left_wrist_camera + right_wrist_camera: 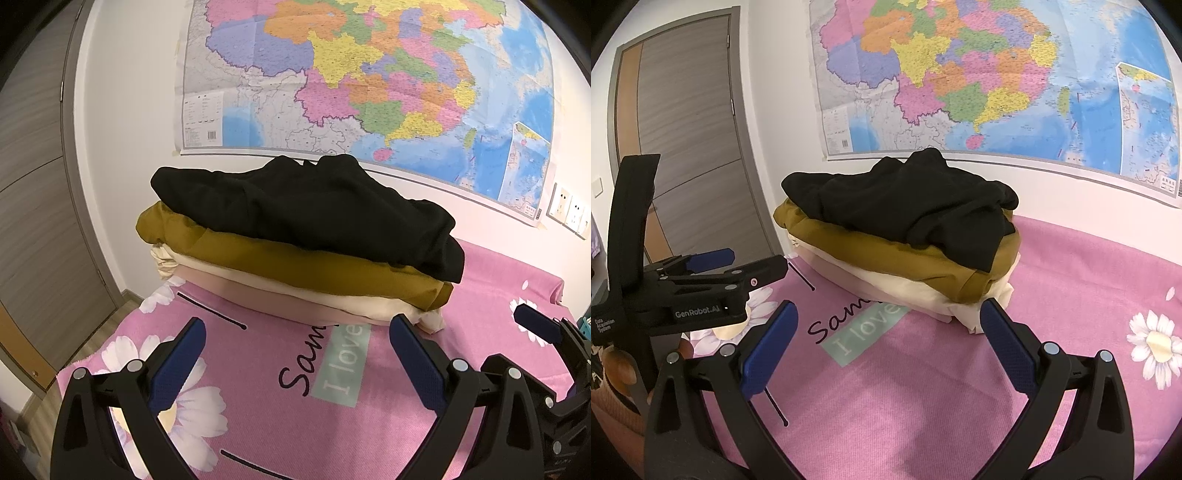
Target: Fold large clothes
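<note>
A stack of folded clothes sits on the pink bed cover (280,417) by the wall. A black garment (314,210) lies on top, loosely folded, over a mustard one (295,262) and cream and pale pink ones (325,302). The stack shows in the right wrist view too: black (908,206), mustard (916,264), cream (923,291). My left gripper (297,325) is open and empty, just short of the stack's near edge. My right gripper (888,314) is open and empty, close to the stack's front corner. The left gripper's body (701,288) shows at left in the right wrist view.
The pink cover has daisy prints (1156,347) and lettering (340,365). A large wall map (369,74) hangs behind the stack. A grey door (690,147) stands to the left. Wall sockets (569,210) sit at right. The bed's left edge (99,350) drops to a wooden floor.
</note>
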Motion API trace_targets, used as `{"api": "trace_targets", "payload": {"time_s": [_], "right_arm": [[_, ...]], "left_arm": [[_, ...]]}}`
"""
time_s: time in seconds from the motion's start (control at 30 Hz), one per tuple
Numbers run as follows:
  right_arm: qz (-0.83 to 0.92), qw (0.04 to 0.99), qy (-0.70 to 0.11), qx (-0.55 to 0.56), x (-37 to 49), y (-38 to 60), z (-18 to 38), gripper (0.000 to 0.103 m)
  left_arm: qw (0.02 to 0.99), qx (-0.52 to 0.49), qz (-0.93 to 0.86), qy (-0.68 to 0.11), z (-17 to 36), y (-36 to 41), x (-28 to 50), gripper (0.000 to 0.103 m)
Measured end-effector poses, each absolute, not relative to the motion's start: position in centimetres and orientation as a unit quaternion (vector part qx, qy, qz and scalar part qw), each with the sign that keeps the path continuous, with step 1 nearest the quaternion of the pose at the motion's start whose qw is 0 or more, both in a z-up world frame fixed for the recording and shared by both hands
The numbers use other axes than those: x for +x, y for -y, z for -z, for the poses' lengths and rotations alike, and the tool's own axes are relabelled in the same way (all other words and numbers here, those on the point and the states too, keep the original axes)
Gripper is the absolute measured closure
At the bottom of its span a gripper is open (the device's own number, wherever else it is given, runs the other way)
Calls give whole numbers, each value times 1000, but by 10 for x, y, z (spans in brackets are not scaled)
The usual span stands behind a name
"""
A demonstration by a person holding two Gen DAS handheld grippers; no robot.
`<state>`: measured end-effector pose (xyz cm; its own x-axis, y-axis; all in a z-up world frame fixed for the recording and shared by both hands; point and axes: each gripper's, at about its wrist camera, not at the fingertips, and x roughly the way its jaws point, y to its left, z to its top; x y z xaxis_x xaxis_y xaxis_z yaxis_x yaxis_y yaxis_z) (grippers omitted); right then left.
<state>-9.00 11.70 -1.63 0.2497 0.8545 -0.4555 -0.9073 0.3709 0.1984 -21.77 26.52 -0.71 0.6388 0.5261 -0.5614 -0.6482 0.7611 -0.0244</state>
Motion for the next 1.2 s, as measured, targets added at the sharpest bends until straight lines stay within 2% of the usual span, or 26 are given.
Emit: {"api": "trace_targets", "payload": {"time_s": [1.2], "right_arm": [[-557,789,-254,-47,-91,-116,17,6]], "left_arm": [[899,-112,-324,-273,9,-262,-217,7]]}}
